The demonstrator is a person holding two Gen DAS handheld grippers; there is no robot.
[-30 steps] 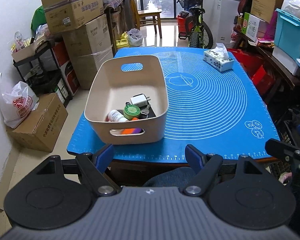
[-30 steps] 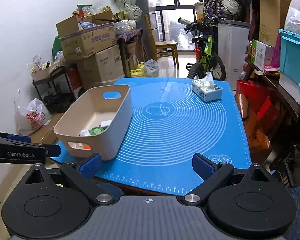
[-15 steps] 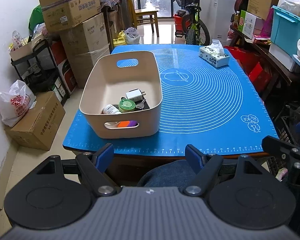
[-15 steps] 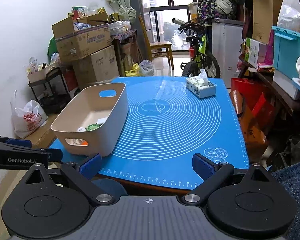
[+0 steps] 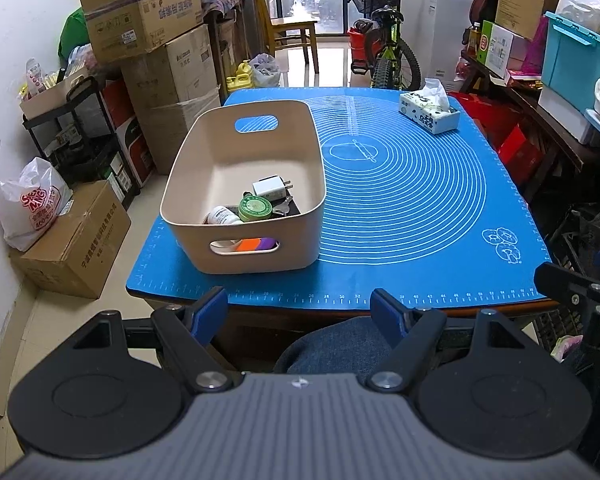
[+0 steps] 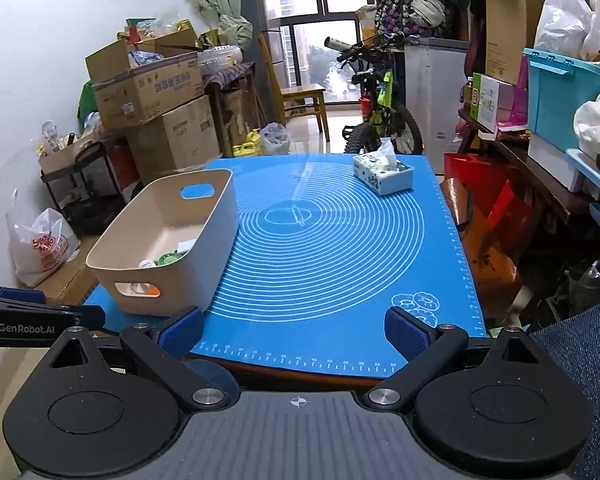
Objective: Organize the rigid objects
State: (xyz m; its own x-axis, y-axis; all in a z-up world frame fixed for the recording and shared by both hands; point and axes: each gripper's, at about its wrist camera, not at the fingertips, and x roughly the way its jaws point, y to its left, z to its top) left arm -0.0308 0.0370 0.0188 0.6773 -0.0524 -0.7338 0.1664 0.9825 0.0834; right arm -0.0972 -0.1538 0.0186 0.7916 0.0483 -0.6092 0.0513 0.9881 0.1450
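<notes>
Both views have drawn back slightly from the table (image 5: 340, 308); left tool (image 5: 300, 312) and right tool (image 6: 296, 332) gape empty, the small items lie in the bin (image 5: 236, 148), sorting looks finished

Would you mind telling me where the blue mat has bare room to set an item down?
The widest free patch is the ringed middle of the blue mat, between the beige bin on its left side and the tissue box at the far right corner. The near-right corner is bare too. Inside the bin, the near end is crowded; its far half is free.
</notes>
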